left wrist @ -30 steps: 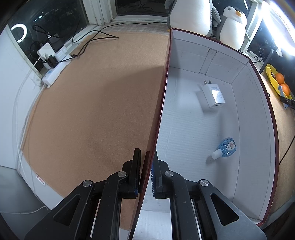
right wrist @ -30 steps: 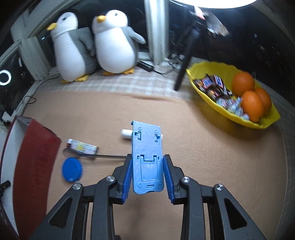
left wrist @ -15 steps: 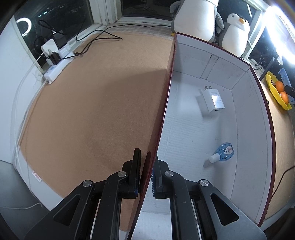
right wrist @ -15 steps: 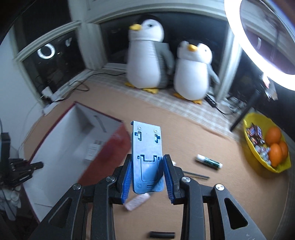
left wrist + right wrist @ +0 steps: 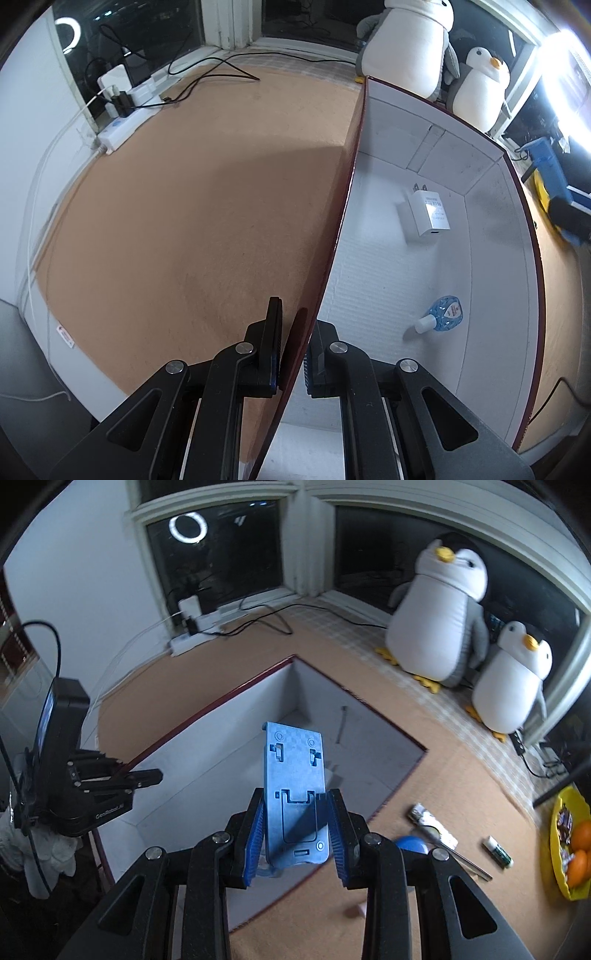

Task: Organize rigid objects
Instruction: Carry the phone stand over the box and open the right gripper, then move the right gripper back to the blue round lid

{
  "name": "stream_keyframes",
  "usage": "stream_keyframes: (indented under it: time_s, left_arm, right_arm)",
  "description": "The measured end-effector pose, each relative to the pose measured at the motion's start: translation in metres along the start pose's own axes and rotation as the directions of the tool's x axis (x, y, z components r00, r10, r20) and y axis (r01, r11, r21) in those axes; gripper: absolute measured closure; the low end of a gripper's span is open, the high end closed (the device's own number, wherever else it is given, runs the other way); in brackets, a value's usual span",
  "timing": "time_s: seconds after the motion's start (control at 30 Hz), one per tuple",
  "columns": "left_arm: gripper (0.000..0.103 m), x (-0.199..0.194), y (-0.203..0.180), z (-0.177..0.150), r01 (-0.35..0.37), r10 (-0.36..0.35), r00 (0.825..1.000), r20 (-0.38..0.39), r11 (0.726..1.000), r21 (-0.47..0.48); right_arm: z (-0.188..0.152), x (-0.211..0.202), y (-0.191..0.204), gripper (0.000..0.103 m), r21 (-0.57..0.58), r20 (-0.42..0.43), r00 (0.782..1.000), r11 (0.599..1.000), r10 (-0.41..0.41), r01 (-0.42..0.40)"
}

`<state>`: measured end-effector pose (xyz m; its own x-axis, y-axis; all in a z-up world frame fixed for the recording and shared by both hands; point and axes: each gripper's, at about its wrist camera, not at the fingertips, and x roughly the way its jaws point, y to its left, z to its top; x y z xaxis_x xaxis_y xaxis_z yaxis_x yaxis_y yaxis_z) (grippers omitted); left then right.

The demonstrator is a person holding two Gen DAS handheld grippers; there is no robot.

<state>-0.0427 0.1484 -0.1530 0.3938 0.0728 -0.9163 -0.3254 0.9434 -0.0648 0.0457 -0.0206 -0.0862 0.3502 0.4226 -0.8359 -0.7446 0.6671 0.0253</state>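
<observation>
Left gripper: black jaws clamped on the thin, glossy dark-red wall of an open box, one jaw outside and one inside. The box is rectangular, with a matt white corrugated lining and flat inner walls. On its floor lie a white, block-shaped charger with two metal prongs, and, well apart from it, a small clear bottle of blue liquid with a white cap, lying on its side.

Right gripper: jaws with ribbed blue pads clamped on the lower edges of a flat blue plastic stand, a rounded rectangular plate with moulded slots and a recessed hinged flap. The stand is held in the air over the box's near wall, tilted away from the camera.

The tabletop is a grainy, cork-like brown. On it beside the box: a round blue lid, a wrapped bar, a thin metal rod, a cylindrical glue stick. Two soft plush penguins stand behind; a glossy yellow bowl holds oranges
</observation>
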Motion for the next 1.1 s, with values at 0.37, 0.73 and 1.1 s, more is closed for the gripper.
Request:
stream_keyframes:
  time_s: [0.37, 0.73, 1.1]
  left_arm:
    - [0.095, -0.002, 0.004, -0.004, 0.009, -0.009, 1.0, 0.005, 1.0, -0.025]
    - [0.095, -0.001, 0.003, -0.004, 0.009, -0.008, 1.0, 0.001, 1.0, -0.023]
    - [0.095, -0.001, 0.001, -0.004, 0.002, -0.002, 1.0, -0.003, 1.0, -0.015]
  right_arm:
    - [0.004, 0.031, 0.043, 0.073, -0.1, -0.058, 0.998, 0.994, 0.039, -0.045]
    - [0.003, 0.029, 0.042, 0.041, -0.061, -0.034, 0.998, 0.996, 0.056, -0.058]
    - [-0.007, 0.0, -0.001, 0.041, 0.046, 0.036, 0.999, 0.998, 0.029, -0.031]
